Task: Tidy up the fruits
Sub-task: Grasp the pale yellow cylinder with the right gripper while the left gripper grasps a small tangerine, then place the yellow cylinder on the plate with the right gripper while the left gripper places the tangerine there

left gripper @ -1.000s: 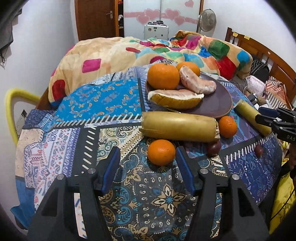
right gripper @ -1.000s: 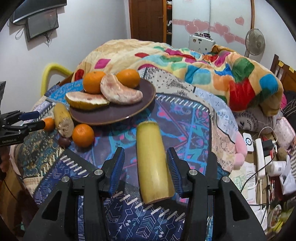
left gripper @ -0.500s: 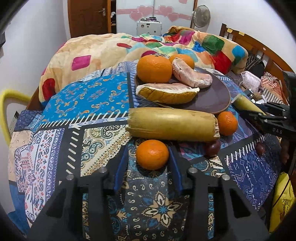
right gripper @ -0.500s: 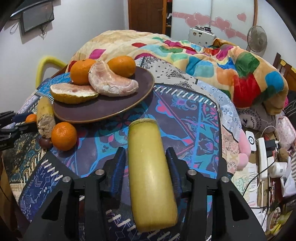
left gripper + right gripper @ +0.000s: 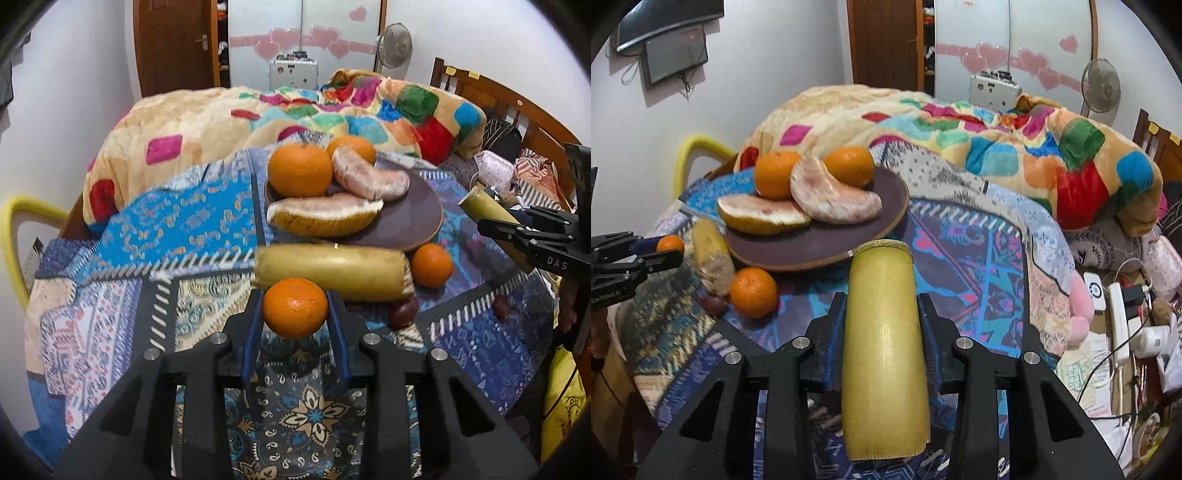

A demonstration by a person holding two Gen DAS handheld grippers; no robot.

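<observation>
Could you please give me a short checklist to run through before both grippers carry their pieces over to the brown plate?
1. Left gripper on the orange: its jaws have just been closing and both pads now press the fruit's sides. Ok.
2. Right gripper on the yellow stalk piece: its jaws have just been closing and now clamp it. Ok.
3. Held orange clear of the cloth: it looks lifted, but the contact is hidden. Cannot tell.
4. Free room on the brown plate: its near side is bare, beside two oranges and two pomelo pieces. Ok.
5. Left path to the plate: a second stalk piece lies across it. Not ok unless lifted over.
</observation>
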